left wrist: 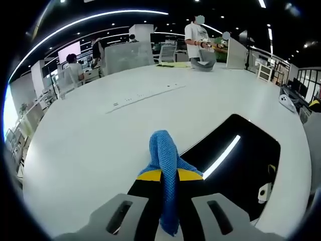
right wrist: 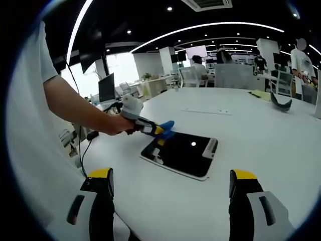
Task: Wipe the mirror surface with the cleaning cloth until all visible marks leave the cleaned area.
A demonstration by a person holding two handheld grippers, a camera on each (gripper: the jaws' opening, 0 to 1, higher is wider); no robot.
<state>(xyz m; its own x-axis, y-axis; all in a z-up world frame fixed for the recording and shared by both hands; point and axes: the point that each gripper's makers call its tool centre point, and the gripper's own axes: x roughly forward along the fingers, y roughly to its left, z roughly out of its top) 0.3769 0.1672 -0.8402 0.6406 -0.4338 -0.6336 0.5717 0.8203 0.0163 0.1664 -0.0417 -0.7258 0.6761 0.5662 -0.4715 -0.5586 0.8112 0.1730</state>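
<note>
Left gripper (left wrist: 168,175): jaws pinched nearly together on the blue cleaning cloth (left wrist: 165,165), which sticks up and out past the yellow tips in a bunched fold, a tail hanging back between the jaws. Just ahead and right of those tips lies the mirror (left wrist: 246,160), dark glass flat on the white table (left wrist: 125,135), reflecting a bright ceiling light strip; a small pale tab sits at its far-right edge. In the right gripper view, the left gripper (right wrist: 150,128), held in the person's hand (right wrist: 116,124), hovers with the cloth (right wrist: 166,125) at the mirror's (right wrist: 183,153) far-left corner; cannot tell if cloth is touching glass or just above it. Right gripper (right wrist: 170,193): jaws spread wide, nothing between them, held back from the mirror's near edge, well apart from it. No marks readable on the glass from either view, too dark and reflective. Step judged: the start of wiping, cloth arrived at a corner, most of the surface not yet covered. Next move calls for pressing the cloth flat on the glass and sweeping across toward the tab end in overlapping passes; the right gripper may need to steady the mirror frame so it does not slide. Farther out on the table: a grey curved object (left wrist: 203,65), papers, people standing and sitting at desks beyond.
</note>
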